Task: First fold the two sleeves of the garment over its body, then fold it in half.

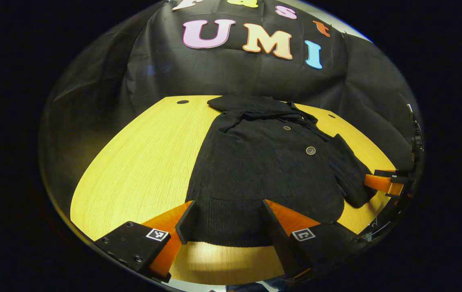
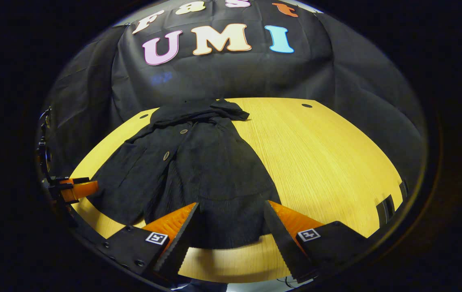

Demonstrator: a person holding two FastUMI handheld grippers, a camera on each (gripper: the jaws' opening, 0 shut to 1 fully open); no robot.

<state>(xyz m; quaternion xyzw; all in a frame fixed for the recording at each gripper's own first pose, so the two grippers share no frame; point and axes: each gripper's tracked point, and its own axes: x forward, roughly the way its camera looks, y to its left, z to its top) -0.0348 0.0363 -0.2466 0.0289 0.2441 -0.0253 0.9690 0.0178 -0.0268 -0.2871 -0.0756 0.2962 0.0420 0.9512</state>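
Note:
A dark buttoned garment (image 1: 263, 170) lies flat on the wooden table (image 1: 142, 162), collar toward the wall and hem toward me. One sleeve (image 1: 348, 174) rests along its right side in the left gripper view. My left gripper (image 1: 227, 207) stands open at the near hem, its fingers straddling the cloth. The right gripper view shows the same garment (image 2: 202, 162), with that sleeve (image 2: 117, 178) on its left side. There my right gripper (image 2: 231, 207) is open over the hem's near right corner. Each view also catches the other gripper (image 1: 385, 182) (image 2: 75, 188) at the table's edge.
Bare wood (image 2: 328, 162) stretches to the right of the garment in the right gripper view and to its left in the left gripper view. Small dark holes (image 1: 182, 101) (image 2: 306, 105) mark the tabletop near the back. The black cloth wall (image 1: 235, 73) rises behind.

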